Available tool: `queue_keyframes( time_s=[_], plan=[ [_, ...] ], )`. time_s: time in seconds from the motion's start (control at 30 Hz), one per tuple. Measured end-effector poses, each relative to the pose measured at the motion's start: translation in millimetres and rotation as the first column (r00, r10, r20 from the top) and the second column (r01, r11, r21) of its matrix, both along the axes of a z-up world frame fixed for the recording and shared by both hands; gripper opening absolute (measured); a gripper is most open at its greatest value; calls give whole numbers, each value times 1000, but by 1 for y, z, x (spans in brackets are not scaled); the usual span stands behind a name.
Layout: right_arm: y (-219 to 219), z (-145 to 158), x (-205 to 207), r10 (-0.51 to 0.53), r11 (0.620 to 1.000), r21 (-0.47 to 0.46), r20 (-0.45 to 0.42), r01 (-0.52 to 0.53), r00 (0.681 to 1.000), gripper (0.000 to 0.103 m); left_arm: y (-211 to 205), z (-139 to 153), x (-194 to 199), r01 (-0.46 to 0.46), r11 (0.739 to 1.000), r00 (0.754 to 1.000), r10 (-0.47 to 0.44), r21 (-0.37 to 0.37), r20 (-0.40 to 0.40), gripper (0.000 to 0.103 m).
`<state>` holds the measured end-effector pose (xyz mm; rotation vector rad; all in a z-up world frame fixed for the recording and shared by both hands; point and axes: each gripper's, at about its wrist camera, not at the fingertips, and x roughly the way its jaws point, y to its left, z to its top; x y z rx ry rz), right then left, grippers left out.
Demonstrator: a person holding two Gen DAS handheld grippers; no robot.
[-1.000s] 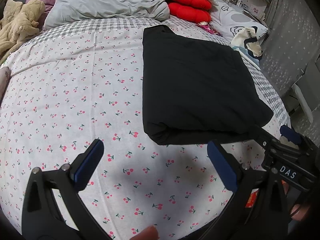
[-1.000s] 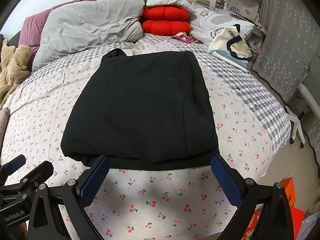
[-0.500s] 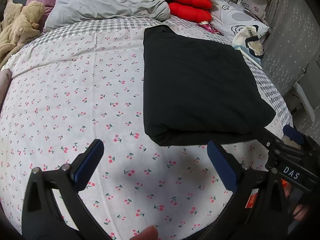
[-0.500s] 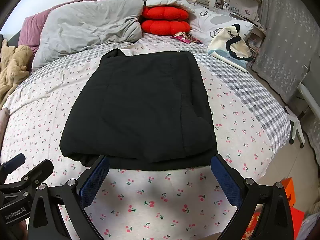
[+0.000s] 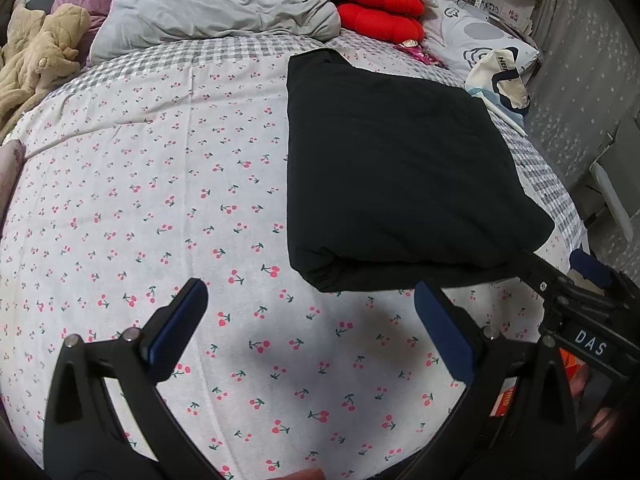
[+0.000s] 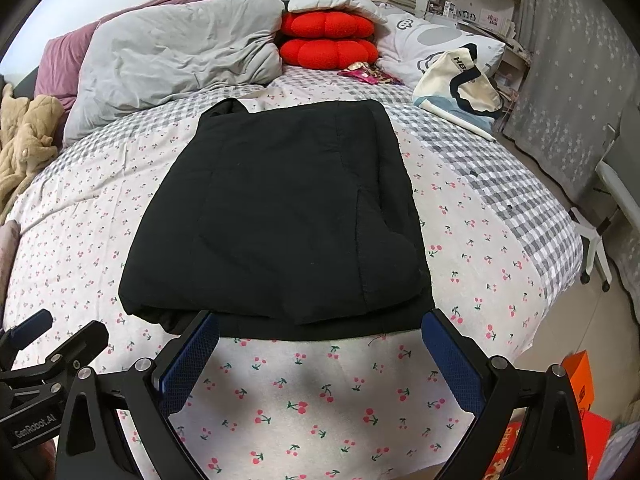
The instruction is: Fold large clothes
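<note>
Left gripper: jaws spread wide, holding nothing, above the cherry-print sheet. Right gripper: jaws also apart, empty, just short of the near edge of the folded black garment, which lies flat mid-bed.

One folded black garment lies on the bed. Two red cushions, stacked. Two grippers.

Left gripper and right gripper: jaws spread wide.
</note>
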<state>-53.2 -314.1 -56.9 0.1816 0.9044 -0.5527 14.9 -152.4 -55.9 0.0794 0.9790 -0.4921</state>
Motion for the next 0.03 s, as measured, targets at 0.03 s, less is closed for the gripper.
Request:
queue_keyframes(
  time_s=[0.03],
  plan=[
    [0, 0, 0, 0, 1000, 0, 0, 0, 1000, 102, 0, 0, 0, -1, 1000, 1000, 1, 0, 0, 102]
  ],
)
